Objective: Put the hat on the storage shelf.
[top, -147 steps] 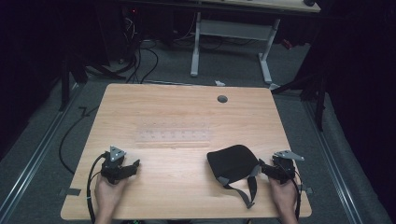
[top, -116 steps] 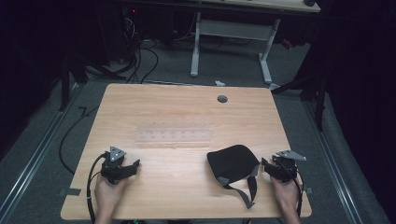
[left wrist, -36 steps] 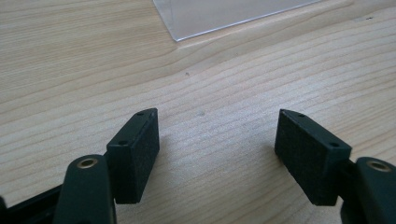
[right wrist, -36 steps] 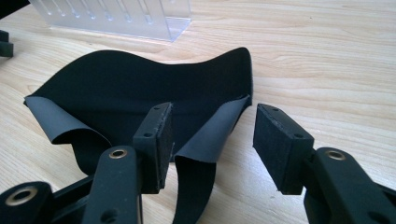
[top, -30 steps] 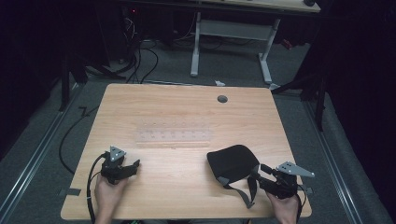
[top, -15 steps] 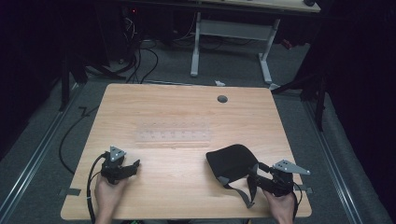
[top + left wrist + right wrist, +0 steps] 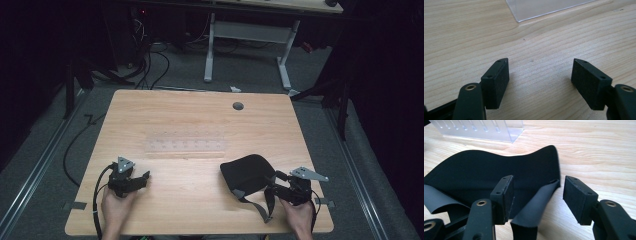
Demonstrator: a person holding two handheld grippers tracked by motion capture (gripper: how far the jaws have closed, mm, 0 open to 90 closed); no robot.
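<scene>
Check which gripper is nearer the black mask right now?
Right. The right gripper is at the black mask, jaws open astride its strap. The left gripper sits open across the table, well apart from it.

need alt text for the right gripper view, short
The right gripper is open, its jaws either side of a grey strap on a black fabric piece. Behind, a clear slotted plastic rack sits on the wooden table.

no readable text, labels, brands or numbers anywhere. clear plastic rack [image 7: 185, 146] on the surface [image 7: 200, 115] has slots only, no legible markings.
</scene>
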